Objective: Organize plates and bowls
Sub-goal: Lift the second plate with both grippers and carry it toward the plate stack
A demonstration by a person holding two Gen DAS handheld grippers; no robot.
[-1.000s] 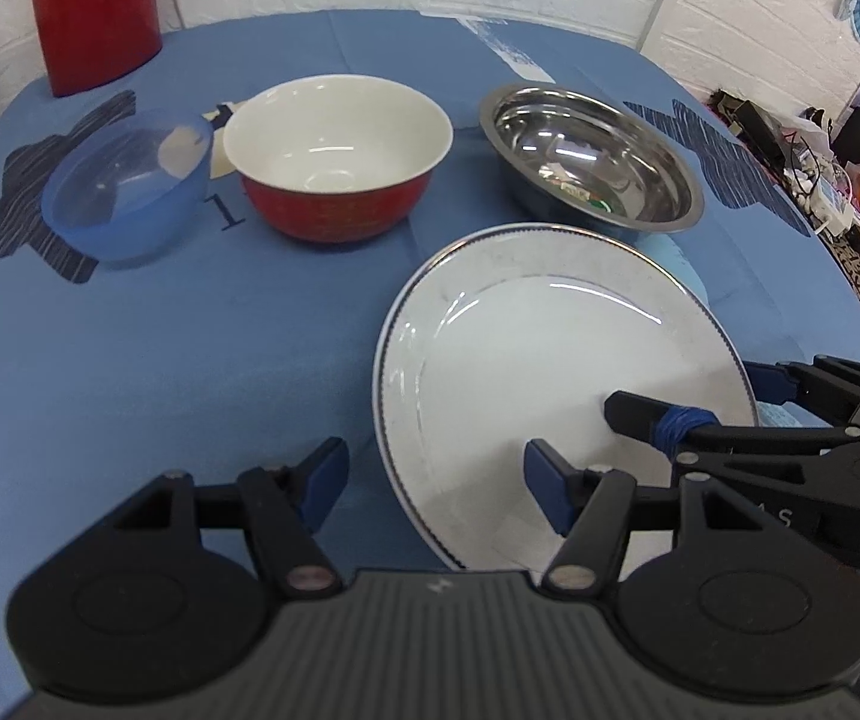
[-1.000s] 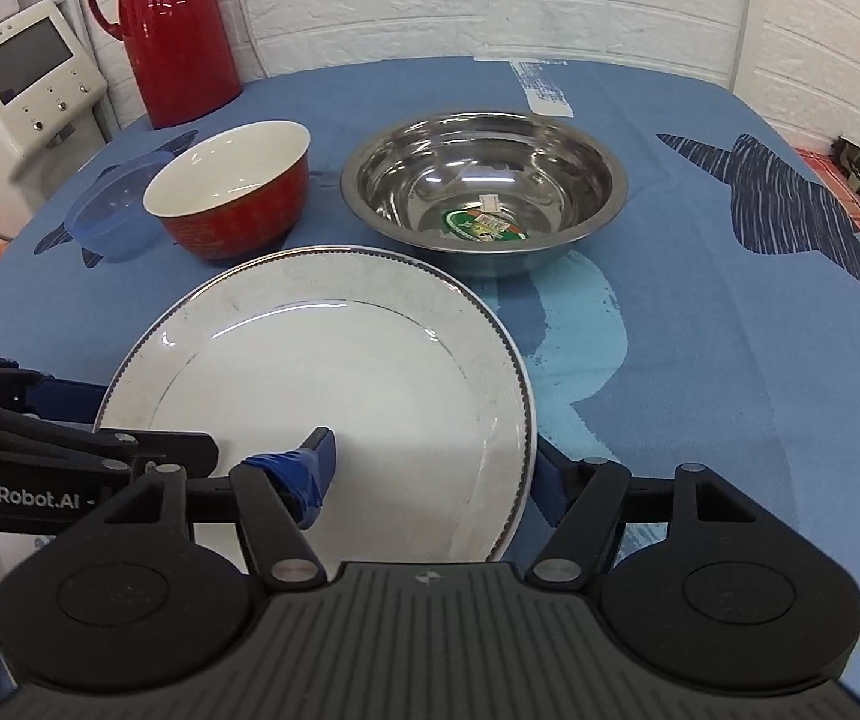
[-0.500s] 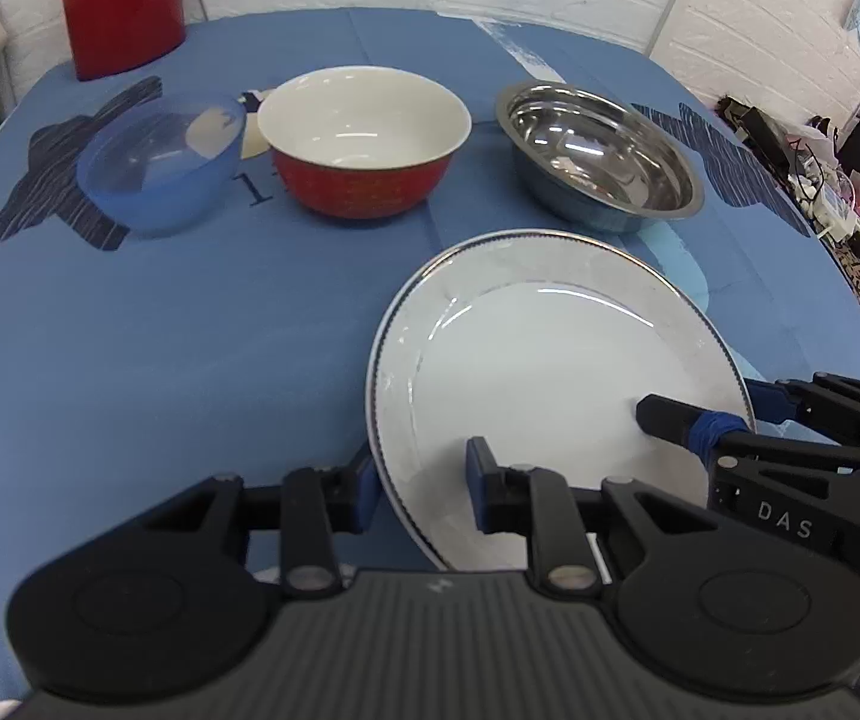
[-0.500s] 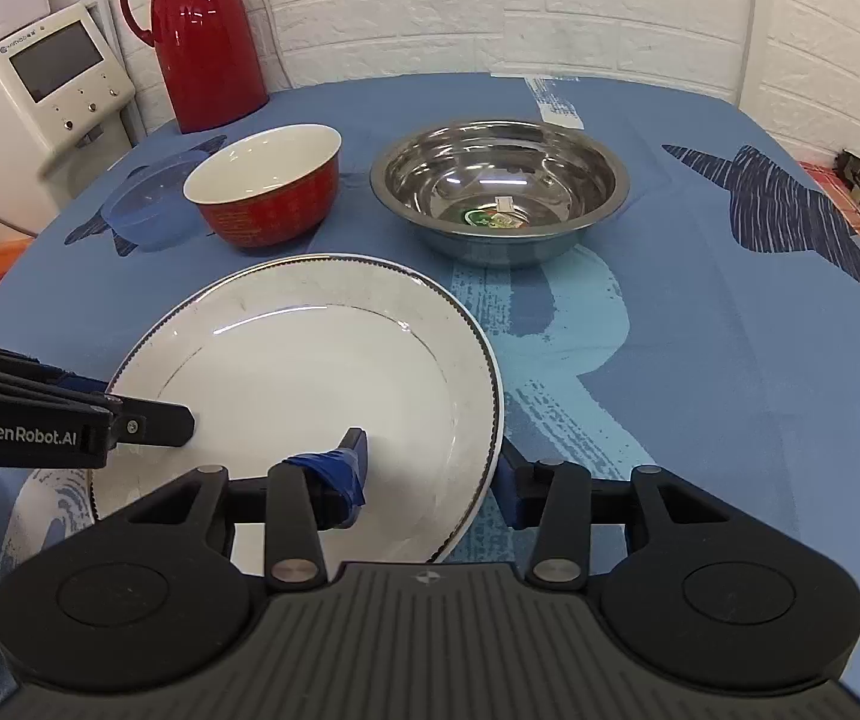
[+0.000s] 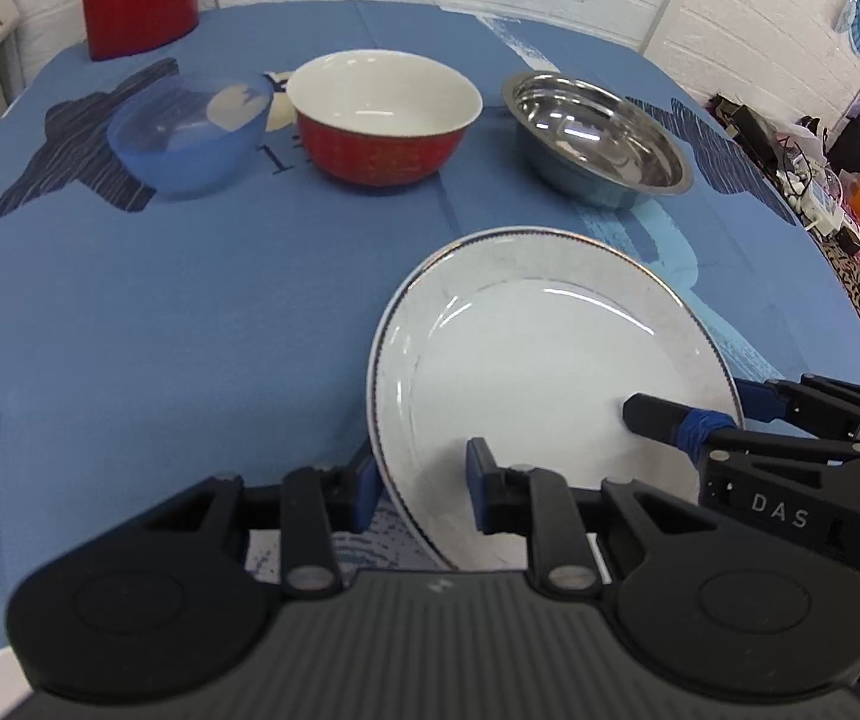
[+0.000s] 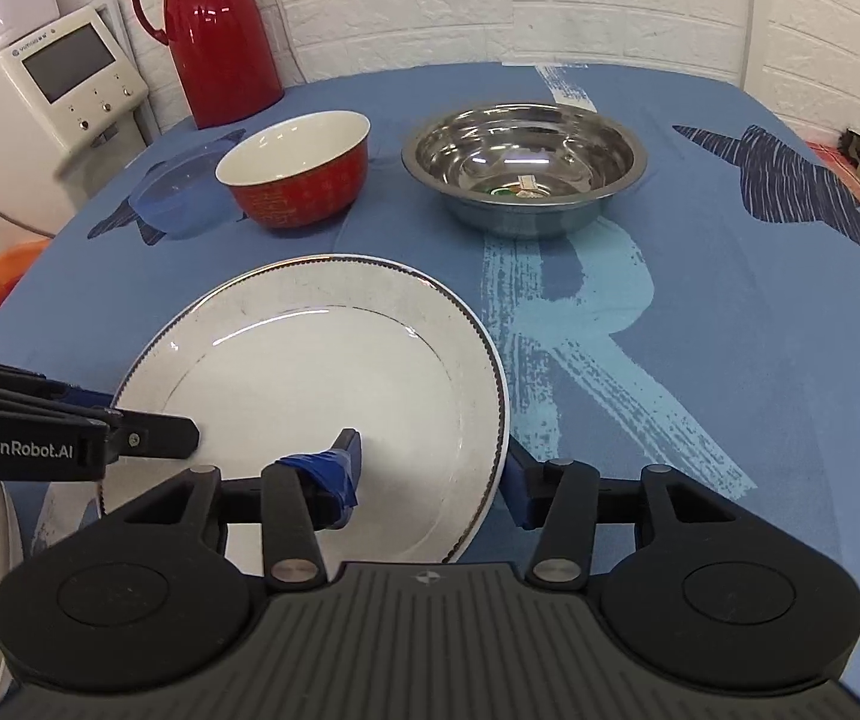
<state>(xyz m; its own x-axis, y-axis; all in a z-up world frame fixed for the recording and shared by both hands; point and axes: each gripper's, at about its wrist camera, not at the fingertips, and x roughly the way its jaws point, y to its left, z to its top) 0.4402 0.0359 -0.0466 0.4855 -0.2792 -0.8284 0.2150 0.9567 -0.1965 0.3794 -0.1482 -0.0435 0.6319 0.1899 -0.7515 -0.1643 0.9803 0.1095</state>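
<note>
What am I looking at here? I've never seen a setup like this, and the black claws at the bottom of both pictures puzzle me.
No robot: a person holds a two-finger gripper in each hand, each with a fisheye camera looking along its fingers. One picture is from the left gripper, the other from the right gripper. Both straddle opposite edges of a white plate, jaws narrowed around its rim; whether it is lifted I cannot tell. Behind it on the blue tablecloth stand a blue plastic bowl, a red bowl and a steel bowl, with a red thermos at the back.
</note>
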